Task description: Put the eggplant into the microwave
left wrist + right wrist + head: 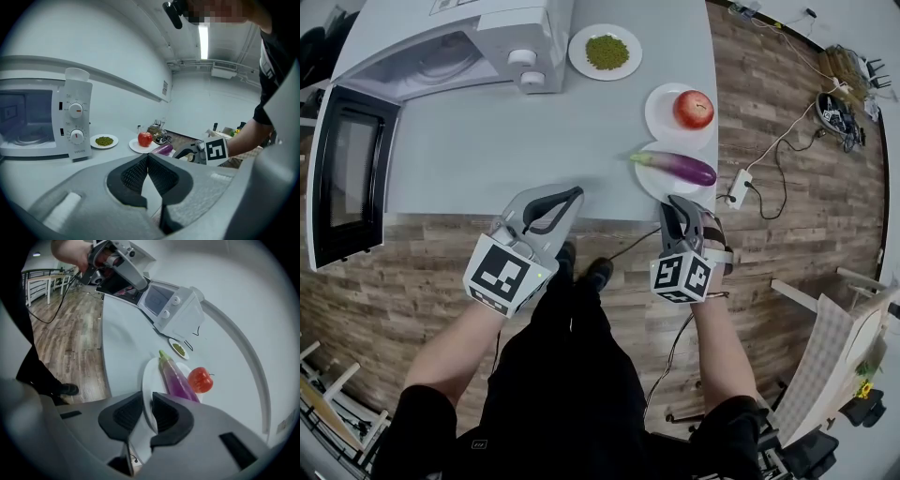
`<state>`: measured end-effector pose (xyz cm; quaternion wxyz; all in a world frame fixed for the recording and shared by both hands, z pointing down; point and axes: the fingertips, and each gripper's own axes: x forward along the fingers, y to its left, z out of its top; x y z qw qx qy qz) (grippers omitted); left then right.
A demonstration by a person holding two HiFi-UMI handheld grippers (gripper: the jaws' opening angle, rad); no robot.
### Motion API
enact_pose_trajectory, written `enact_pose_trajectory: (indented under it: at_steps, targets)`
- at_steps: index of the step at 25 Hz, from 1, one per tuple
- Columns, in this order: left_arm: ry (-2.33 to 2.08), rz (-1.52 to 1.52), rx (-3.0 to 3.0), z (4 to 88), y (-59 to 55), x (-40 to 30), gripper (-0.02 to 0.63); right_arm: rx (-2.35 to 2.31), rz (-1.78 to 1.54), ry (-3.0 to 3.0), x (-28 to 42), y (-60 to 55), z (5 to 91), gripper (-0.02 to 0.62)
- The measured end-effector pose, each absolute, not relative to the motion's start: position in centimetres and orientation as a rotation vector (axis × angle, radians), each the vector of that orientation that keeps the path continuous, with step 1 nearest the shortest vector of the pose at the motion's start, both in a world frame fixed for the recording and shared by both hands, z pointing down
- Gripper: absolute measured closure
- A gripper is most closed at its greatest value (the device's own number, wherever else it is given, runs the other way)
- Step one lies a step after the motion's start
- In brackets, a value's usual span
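Observation:
A purple eggplant [680, 167] [176, 380] lies on a white plate [649, 184] [146, 376] at the table's near right edge. My right gripper [677, 202] [146, 404] sits at that plate's near rim, and the thin rim fills the narrow gap between its pads. My left gripper [577, 193] [148, 157] hovers over the table's front edge, left of the plate, with its tips together and nothing in them. The white microwave [441, 56] [37, 122] stands at the far left, and its door [347, 173] is swung wide open.
A red apple [694, 108] [200, 379] rests on a second plate just behind the eggplant. A plate of green beans [605, 52] [104, 140] sits beside the microwave's control panel. A power strip [738, 187] and cables lie on the wooden floor at the right.

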<state>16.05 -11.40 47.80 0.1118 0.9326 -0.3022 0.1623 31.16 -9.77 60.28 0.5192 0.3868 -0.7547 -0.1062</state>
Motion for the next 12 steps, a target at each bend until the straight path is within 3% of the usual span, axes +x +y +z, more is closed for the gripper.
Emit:
enact_pose_trajectory:
  at_steps: [12]
  targets:
    - [-0.878, 0.481, 2.731, 48.4, -11.4, 15.7, 0.597, 0.852, -0.313, -1.772, 30.3, -8.6, 60.3, 0.540]
